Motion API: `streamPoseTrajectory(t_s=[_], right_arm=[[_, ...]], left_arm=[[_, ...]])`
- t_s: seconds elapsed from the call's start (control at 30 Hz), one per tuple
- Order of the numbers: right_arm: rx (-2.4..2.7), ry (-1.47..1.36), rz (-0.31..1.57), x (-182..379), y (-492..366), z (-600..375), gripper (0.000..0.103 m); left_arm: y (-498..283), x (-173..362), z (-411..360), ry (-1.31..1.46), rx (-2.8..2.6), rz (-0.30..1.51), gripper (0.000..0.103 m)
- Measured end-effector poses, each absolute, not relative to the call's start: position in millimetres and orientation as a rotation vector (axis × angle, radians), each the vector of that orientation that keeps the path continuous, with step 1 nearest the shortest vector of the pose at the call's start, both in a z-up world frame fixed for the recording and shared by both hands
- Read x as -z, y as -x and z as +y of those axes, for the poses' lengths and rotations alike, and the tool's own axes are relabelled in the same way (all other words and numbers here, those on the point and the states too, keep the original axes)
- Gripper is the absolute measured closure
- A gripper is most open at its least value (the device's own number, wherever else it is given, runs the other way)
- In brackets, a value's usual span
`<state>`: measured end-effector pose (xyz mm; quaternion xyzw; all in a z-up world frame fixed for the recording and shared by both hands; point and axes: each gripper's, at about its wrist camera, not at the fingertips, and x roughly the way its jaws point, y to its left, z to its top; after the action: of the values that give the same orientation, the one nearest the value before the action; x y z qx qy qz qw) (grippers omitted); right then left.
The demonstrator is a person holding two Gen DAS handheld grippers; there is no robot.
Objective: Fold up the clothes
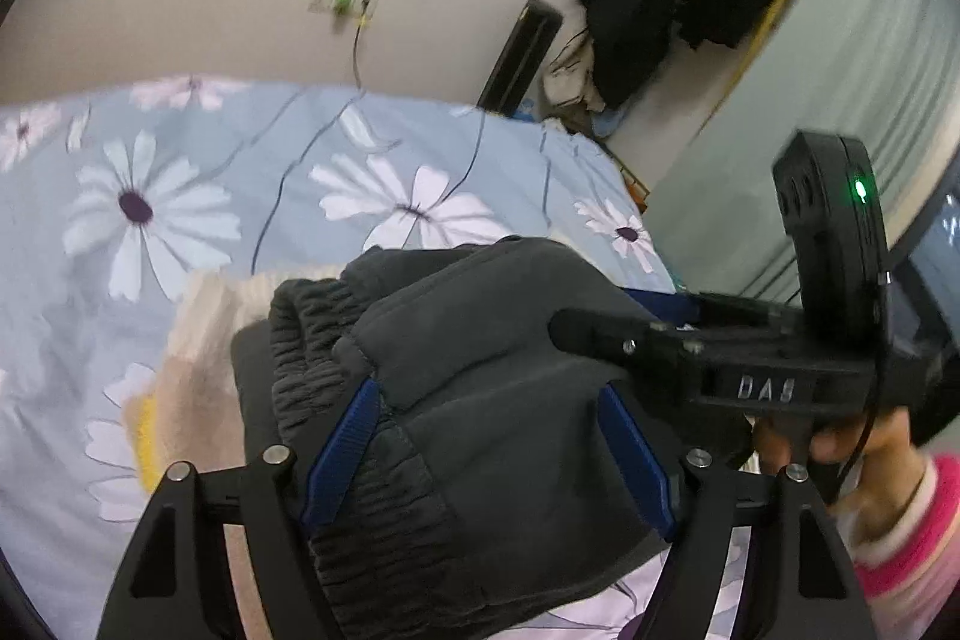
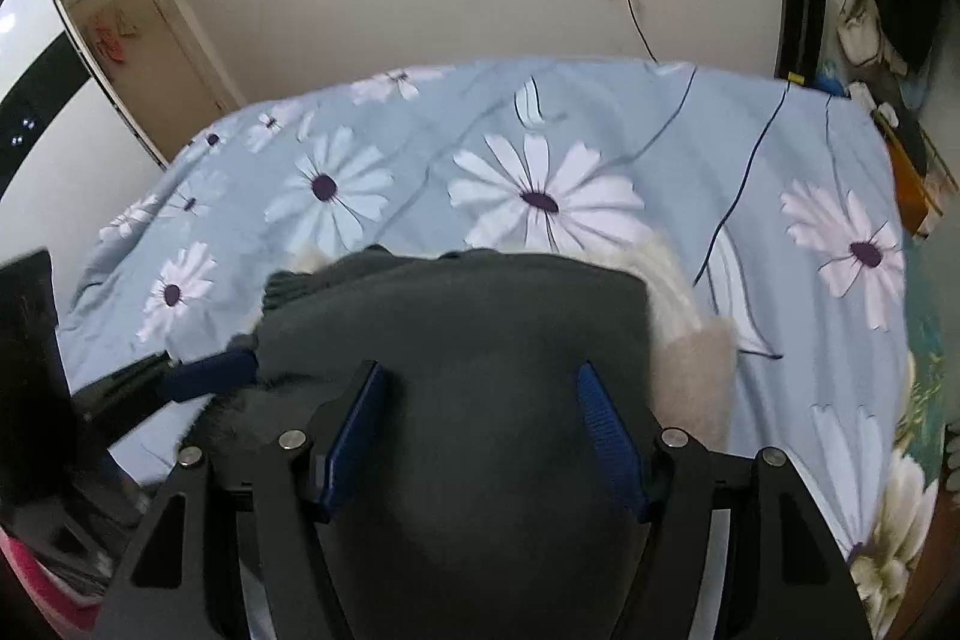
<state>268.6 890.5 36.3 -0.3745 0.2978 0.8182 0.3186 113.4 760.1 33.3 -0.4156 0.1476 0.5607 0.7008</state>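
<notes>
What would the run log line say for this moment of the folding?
step: folding | item: dark grey trousers on floral bedspread | left gripper: open, astride waistband | right gripper: open, astride trousers

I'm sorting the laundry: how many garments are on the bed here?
2. Dark grey trousers lie under both grippers, the left gripper and the right gripper. A cream fleecy garment lies beneath them, mostly covered. More may be hidden.
</notes>
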Motion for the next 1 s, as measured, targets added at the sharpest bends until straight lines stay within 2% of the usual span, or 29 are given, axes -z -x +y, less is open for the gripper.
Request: streamPoseTrajectory(t_s=[0.2, 0.47, 0.73, 0.9, 1.0], right_arm=[[-2.120, 0.998, 0.858, -36, -268, 901, 0.034], [-2.252, 0.851, 0.760, -76, -301, 842, 0.034], [-2.229, 0.949, 0.685, -52, -291, 817, 0.034], [-2.181, 0.940, 0.685, -47, -291, 820, 0.034], [-2.167, 0.881, 0.700, -56, -299, 809, 0.034]], left_arm=[[-126, -33, 756, 0.897, -1.297, 0.415, 0.026], [-117, -56, 720, 0.894, -1.240, 0.280, 0.026], [-121, -30, 724, 0.925, -1.258, 0.332, 0.025], [-107, -41, 700, 0.972, -1.271, 0.210, 0.025], [-105, -44, 674, 0.956, -1.309, 0.204, 0.025]])
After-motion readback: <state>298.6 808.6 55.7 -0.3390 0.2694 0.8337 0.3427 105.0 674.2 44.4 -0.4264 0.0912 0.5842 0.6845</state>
